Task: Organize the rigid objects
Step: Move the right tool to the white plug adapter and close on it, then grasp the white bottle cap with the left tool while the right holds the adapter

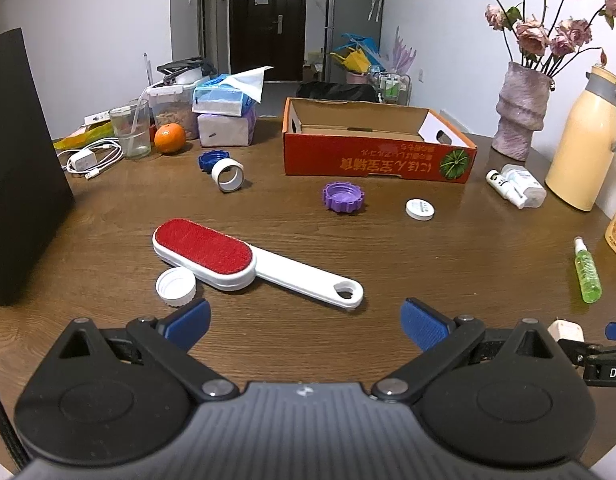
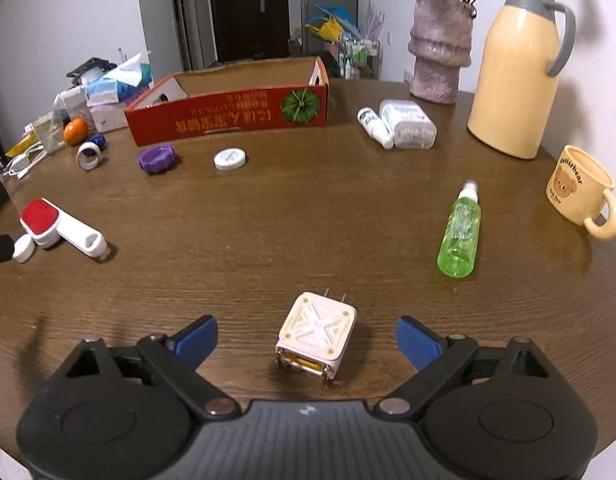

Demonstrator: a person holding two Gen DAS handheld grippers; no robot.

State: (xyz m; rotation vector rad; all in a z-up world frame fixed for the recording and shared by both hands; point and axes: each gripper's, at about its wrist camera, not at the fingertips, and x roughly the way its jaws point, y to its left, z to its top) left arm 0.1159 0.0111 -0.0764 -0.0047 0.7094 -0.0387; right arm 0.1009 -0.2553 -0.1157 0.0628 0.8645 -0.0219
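Note:
My left gripper (image 1: 306, 326) is open and empty, just short of the white lint brush with a red pad (image 1: 244, 262), whose handle points at it. A white cap (image 1: 176, 286) lies beside the brush head. My right gripper (image 2: 307, 338) is open with a white plug adapter (image 2: 315, 334) lying on the table between its fingers, untouched. An open red cardboard box (image 1: 371, 160) stands at the back; it also shows in the right wrist view (image 2: 228, 116). A purple cap (image 1: 343, 197), a white lid (image 1: 419, 209), a tape ring (image 1: 228, 176) and a blue cap (image 1: 212, 159) lie in front of it.
A green spray bottle (image 2: 459, 232), bear mug (image 2: 583, 192), yellow thermos (image 2: 515, 68), flower vase (image 2: 439, 52) and small white bottles (image 2: 403, 124) stand at the right. An orange (image 1: 170, 139), glass, charger cable and tissue packs sit back left. A black box (image 1: 20, 168) stands at the left edge.

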